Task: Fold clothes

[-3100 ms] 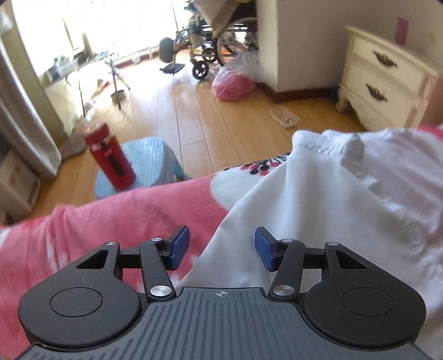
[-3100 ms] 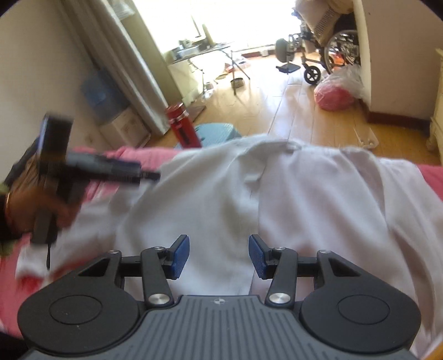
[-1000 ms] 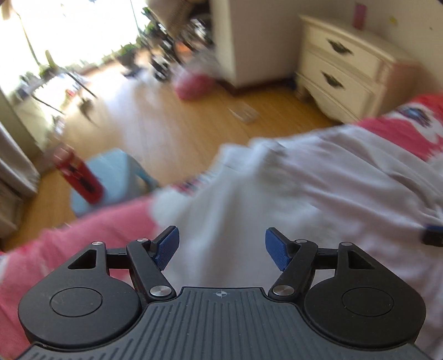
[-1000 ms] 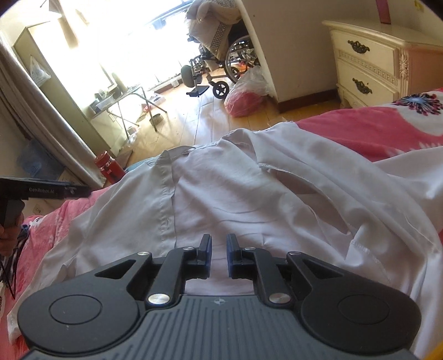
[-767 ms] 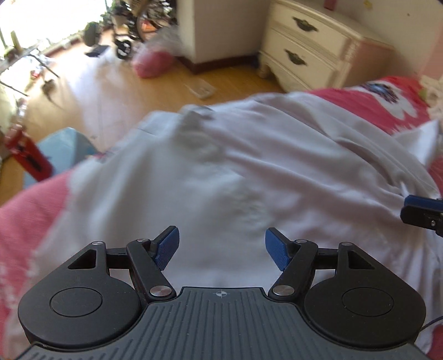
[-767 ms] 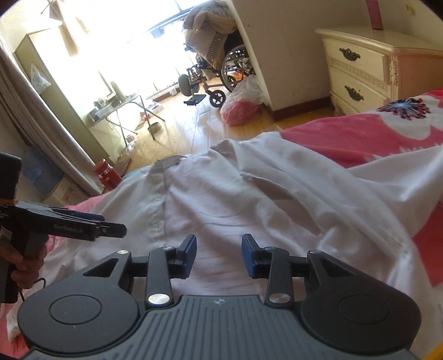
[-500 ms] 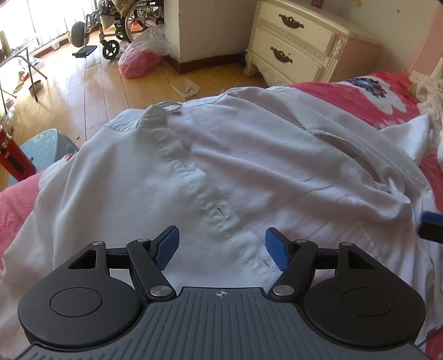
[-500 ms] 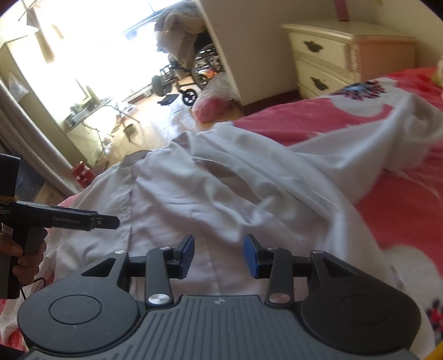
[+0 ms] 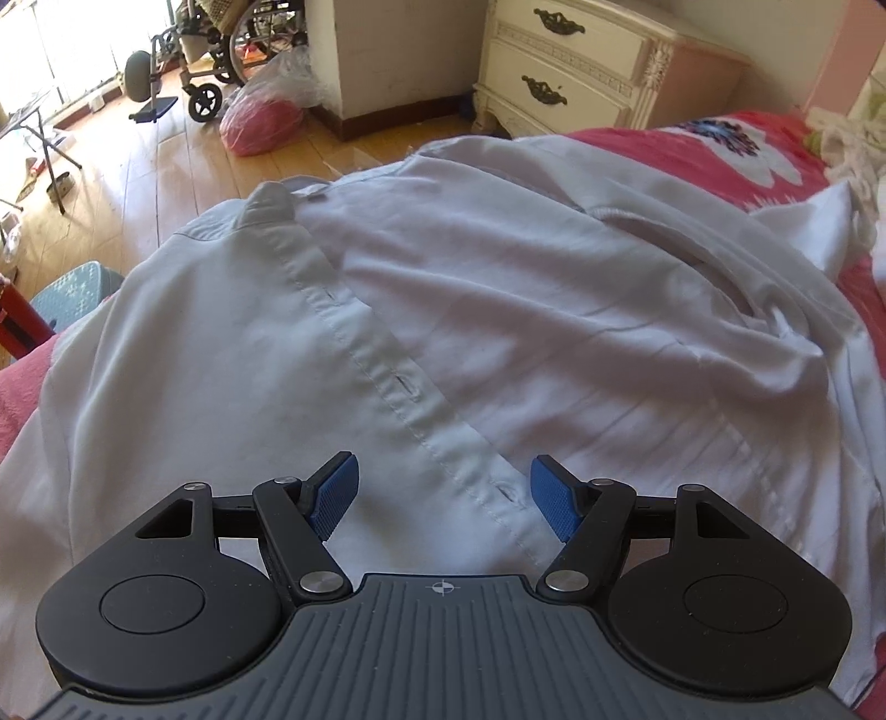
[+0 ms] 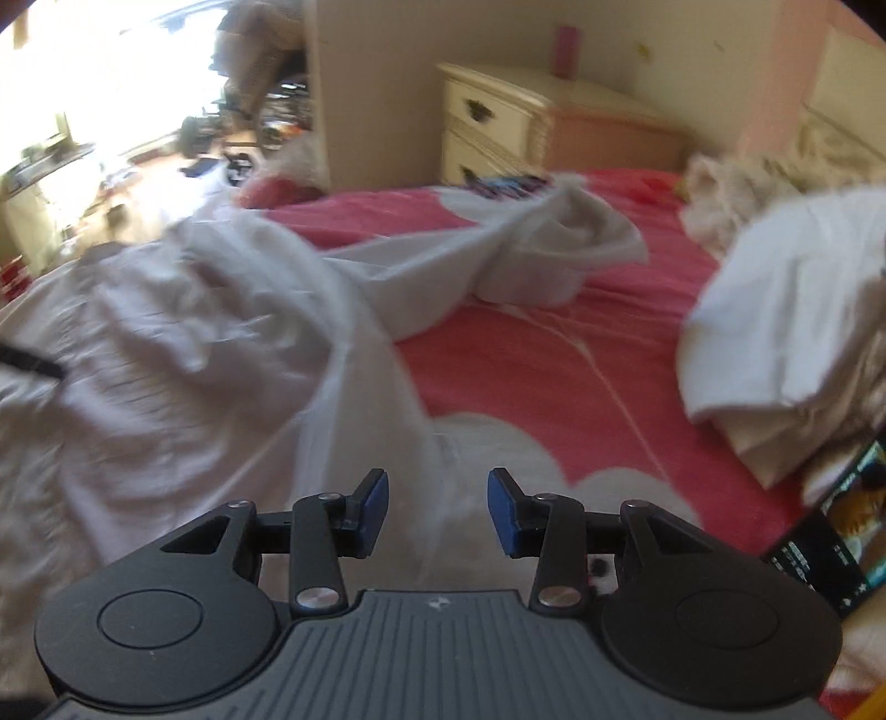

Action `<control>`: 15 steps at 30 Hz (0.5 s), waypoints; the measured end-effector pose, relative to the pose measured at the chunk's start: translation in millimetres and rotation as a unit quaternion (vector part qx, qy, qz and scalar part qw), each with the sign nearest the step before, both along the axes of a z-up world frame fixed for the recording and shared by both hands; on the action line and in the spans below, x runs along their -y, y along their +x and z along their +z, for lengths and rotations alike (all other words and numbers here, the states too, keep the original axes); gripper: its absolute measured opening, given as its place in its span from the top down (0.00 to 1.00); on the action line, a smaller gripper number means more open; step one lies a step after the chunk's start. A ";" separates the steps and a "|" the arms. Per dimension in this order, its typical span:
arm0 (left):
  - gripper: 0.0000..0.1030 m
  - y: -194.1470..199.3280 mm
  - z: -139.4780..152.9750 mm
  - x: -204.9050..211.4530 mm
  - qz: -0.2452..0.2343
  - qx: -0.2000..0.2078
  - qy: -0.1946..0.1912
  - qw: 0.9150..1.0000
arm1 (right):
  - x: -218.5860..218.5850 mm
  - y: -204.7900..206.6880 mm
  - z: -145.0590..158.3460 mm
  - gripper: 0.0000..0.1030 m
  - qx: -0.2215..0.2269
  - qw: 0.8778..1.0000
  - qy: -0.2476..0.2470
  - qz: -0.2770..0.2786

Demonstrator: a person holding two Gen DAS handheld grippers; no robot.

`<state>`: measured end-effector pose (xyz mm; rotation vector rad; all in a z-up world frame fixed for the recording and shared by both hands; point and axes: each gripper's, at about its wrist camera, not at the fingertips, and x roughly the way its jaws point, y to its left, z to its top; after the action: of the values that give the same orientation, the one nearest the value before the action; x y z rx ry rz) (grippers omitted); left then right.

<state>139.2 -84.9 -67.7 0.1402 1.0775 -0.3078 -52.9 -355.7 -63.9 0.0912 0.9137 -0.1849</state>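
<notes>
A white button shirt (image 9: 526, 310) lies spread front up on the pink flowered bedspread (image 10: 554, 365). Its collar (image 9: 268, 207) points to the far edge and its placket runs diagonally toward me. My left gripper (image 9: 443, 493) hovers open over the lower placket, its pads apart and holding nothing. In the blurred right wrist view the shirt (image 10: 183, 332) fills the left side. One sleeve (image 10: 542, 249) trails right across the bedspread. My right gripper (image 10: 437, 509) is open above the shirt's right edge, nothing pinched. The left gripper's tip (image 10: 30, 360) shows at the left edge.
A heap of white clothes (image 10: 786, 310) sits at the bed's right, with a dark lit screen (image 10: 830, 526) below it. Beyond the bed stand a cream nightstand (image 9: 576, 77), a wheelchair (image 9: 221, 50), a pink bag (image 9: 260, 122) and a blue stool (image 9: 72, 293).
My right gripper went from nearly shut to open and swung right, from the shirt's middle to its right edge. My left gripper moved right and down, from the shirt's left side to the placket.
</notes>
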 end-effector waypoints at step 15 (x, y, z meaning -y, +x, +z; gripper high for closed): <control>0.33 -8.5 2.8 22.6 -0.019 0.001 -0.006 1.000 | 50.5 -8.2 12.0 1.00 0.063 0.982 0.180 -0.018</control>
<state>130.7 -107.5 -64.9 0.1498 1.0725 -0.3494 -61.1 -406.3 -51.9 0.4503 0.8115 -0.0448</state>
